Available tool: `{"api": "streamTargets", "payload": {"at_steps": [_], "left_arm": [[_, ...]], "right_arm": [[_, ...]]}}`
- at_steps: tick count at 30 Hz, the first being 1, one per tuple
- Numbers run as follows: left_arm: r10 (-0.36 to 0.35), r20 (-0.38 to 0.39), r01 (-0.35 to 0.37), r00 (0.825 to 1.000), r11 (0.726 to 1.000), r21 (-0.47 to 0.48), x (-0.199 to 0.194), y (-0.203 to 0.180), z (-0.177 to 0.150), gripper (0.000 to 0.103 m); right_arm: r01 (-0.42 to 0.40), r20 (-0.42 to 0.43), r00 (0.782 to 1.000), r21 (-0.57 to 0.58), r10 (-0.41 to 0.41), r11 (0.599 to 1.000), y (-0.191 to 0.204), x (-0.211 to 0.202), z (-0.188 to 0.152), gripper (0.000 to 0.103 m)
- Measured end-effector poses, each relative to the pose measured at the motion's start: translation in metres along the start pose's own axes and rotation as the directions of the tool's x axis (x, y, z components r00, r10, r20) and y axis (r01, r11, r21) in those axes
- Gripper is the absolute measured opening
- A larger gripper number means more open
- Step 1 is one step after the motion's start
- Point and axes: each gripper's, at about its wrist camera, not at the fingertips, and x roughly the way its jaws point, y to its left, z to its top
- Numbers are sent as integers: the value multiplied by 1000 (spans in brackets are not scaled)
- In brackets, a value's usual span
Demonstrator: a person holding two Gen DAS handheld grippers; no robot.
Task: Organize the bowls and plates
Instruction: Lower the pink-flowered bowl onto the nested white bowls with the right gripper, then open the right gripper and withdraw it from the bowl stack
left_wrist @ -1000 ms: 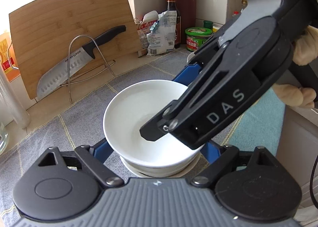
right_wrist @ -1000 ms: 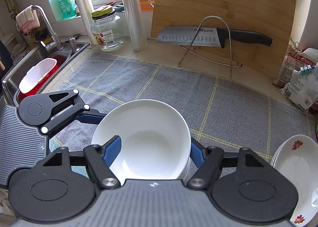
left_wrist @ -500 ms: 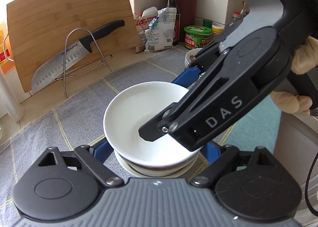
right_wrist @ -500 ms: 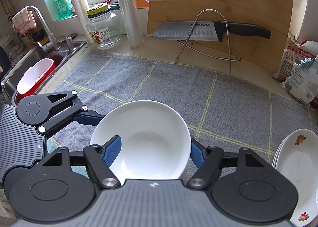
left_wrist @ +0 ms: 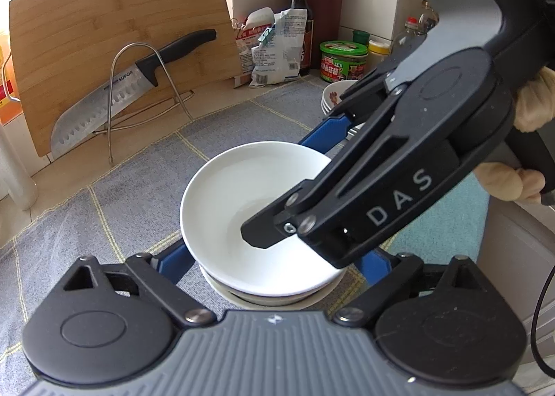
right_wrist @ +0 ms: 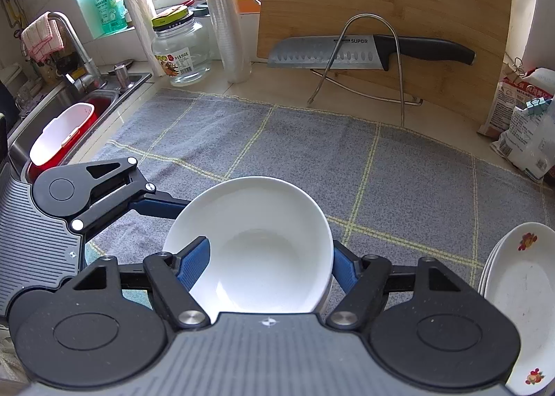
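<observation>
A plain white bowl sits nested on top of another white bowl on the grey mat. My right gripper comes in from the right and is shut on the top bowl. Its blue pads still touch both sides as its jaws start opening. My left gripper straddles the stack low down. Its jaws are opening, and its blue fingers stand beside the lower bowl. One left finger shows in the right wrist view. Flowered plates are stacked to the right.
A bamboo cutting board leans on the back wall behind a knife on a wire rack. A sink with a red and white basin is at the left, next to a glass jar. Bags, a bottle and jars crowd the right corner.
My left gripper's fingers have spread slightly away from the stack. The top bowl and my right gripper have stayed where they were.
</observation>
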Motion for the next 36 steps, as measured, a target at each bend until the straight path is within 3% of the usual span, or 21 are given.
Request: {"api": "streamTargets", "payload": {"at_steps": [13,21,36], "left_arm": [[-20,-11,21,1000,1000,7,-19,4,-9,97],[-46,7,46,999,999,1,-31,11,-16,97],[-56,-106,59,993,998,26,-7,7,-32,97]], "right_arm": [[16,61,998,1,-16,1000,4,-13,-5,103],[37,101,994,16,-38,999,6,-21,-14,103],[34,131,991,-22,-31,999,4,-42,-47,103]]}}
